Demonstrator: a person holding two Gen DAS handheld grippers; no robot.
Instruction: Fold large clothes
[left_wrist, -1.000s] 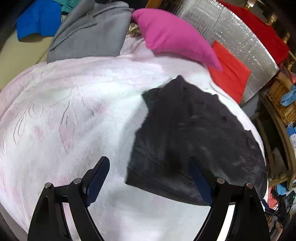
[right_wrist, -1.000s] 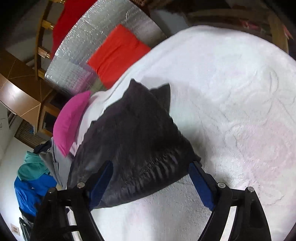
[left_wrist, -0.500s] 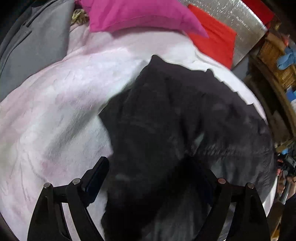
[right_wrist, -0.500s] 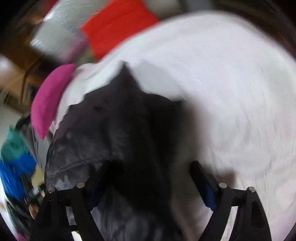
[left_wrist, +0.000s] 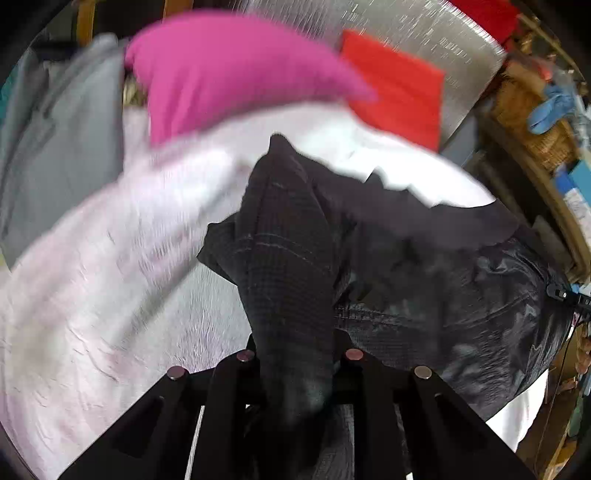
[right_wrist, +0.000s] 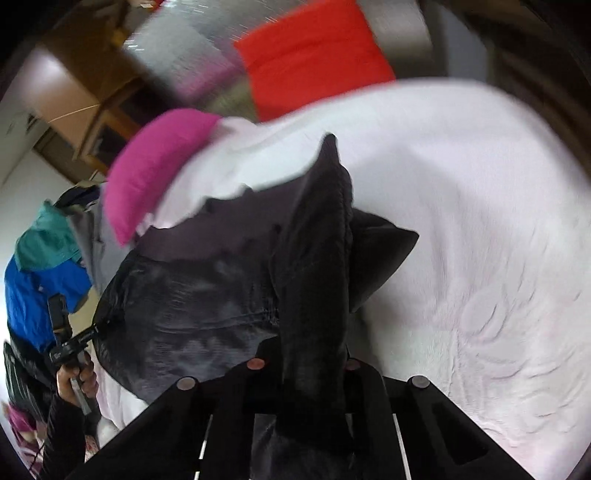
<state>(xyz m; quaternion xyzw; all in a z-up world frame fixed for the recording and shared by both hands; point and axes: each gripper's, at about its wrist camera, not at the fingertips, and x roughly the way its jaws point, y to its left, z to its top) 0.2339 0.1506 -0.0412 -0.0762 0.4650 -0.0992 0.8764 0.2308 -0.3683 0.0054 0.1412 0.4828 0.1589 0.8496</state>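
You have the black garment (left_wrist: 291, 258) caught at two places, and it lies partly lifted over the pale pink blanket (left_wrist: 92, 295) of the bed. Your left gripper (left_wrist: 295, 369) is clenched on a bunch of its cloth; its jaws have just been closing, and the fabric now stands between them and rises in a ridge away from the camera. Your right gripper (right_wrist: 306, 369) is clenched in the same way on another bunch of the black garment (right_wrist: 314, 258), also after closing just now.

I judge that the step in hand is the start of a fold: both edges are gripped and pulled up from the bed. The next move, I think, calls for carrying the two held points together across the cloth, at equal height, so the fold line comes straight and the slippery shiny part does not slide out.

The left view shows the wicker basket (left_wrist: 532, 122) and shelves at the right, and a grey garment (left_wrist: 62, 147) beside the pink pillow (left_wrist: 229, 74). The right view shows instead a blue and green jacket (right_wrist: 40, 280) and a person's hand (right_wrist: 74, 384) holding the other handle. Both views are blurred.
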